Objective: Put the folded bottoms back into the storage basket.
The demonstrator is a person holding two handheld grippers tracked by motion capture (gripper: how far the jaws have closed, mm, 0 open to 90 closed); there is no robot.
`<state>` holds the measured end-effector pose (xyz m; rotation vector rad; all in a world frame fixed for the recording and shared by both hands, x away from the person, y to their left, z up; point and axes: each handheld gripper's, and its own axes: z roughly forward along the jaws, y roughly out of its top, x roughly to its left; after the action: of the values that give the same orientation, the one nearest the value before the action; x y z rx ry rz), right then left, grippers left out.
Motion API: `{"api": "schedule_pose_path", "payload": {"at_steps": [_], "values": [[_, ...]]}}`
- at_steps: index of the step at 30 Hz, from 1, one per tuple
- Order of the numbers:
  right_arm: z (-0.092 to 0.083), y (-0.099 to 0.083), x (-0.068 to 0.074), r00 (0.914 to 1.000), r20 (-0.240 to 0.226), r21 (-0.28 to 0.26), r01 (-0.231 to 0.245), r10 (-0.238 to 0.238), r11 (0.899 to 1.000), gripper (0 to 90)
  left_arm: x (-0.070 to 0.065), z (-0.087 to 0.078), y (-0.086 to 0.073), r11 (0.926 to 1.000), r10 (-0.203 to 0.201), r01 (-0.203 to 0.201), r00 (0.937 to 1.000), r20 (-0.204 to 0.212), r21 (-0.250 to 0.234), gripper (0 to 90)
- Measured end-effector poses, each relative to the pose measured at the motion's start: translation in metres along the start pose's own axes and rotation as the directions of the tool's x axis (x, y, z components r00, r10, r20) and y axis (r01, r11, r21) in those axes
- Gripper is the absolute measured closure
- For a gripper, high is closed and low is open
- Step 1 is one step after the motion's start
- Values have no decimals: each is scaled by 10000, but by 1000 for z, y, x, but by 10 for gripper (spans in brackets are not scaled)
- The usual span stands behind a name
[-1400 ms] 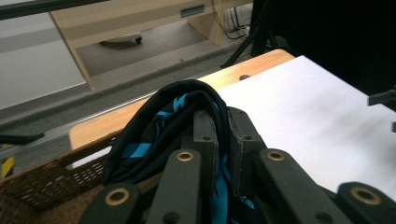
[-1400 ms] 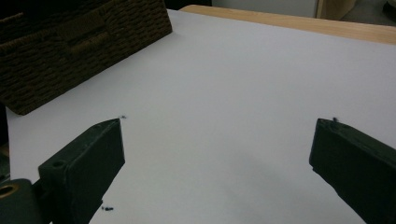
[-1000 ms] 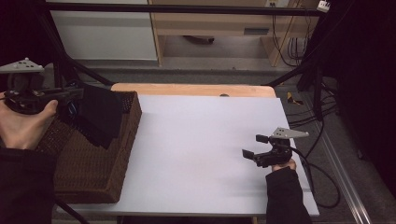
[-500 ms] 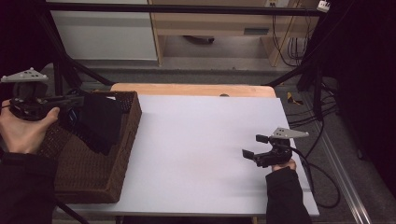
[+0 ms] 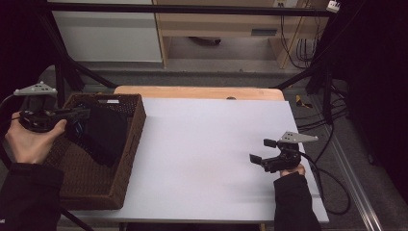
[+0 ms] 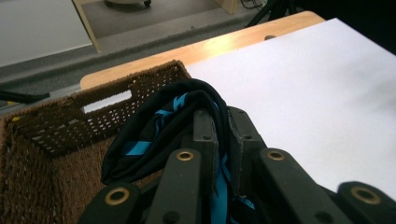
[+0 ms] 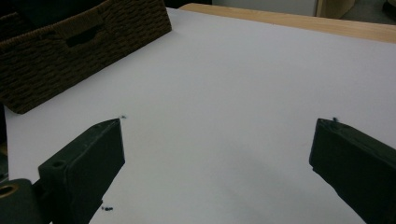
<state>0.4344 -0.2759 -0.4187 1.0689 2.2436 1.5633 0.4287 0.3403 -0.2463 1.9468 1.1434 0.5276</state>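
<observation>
At far left, over the basket (image 5: 122, 159): left gripper (image 5: 79, 114), jaws pinched tight on a dark cloth (image 5: 103, 134); blue stripes of the cloth show between and beyond the jaws in the left gripper view (image 6: 154, 135); cloth hangs from the jaw tips, its lower folds inside the wicker walls, whether they touch the basket floor cannot be told.

Progress, judged: cloth carried to the basket and partly lowered in; left to do, by this reading: set it fully down, let go, draw the gripper clear.

Ahead of the left jaws: far basket wall with its handle slot (image 6: 106, 101); to their right, the white table (image 5: 207, 154), bare.

At right, near the table's edge: right gripper (image 5: 263, 149), jaws wide apart, nothing between them; before them only bare table, the basket well off to their left (image 7: 70, 51).

Change from the earlier frames: left gripper and cloth sit lower, more of the cloth now inside the basket; the grip unchanged; right gripper in the same spot, equally open.
</observation>
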Motion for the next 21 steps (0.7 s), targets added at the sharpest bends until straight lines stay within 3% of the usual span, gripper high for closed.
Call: {"api": "schedule_pose_path", "payload": {"at_steps": [16,21], "values": [[0,0,0,10000,-8,-19,-8,8,10000,34,3,24,-24,9974,45,-76,9991,420,722,833],[0,0,0,10000,1,-12,1,-1,10000,34,4,30,-30,9974,-16,-32,9978,668,720,833]]}}
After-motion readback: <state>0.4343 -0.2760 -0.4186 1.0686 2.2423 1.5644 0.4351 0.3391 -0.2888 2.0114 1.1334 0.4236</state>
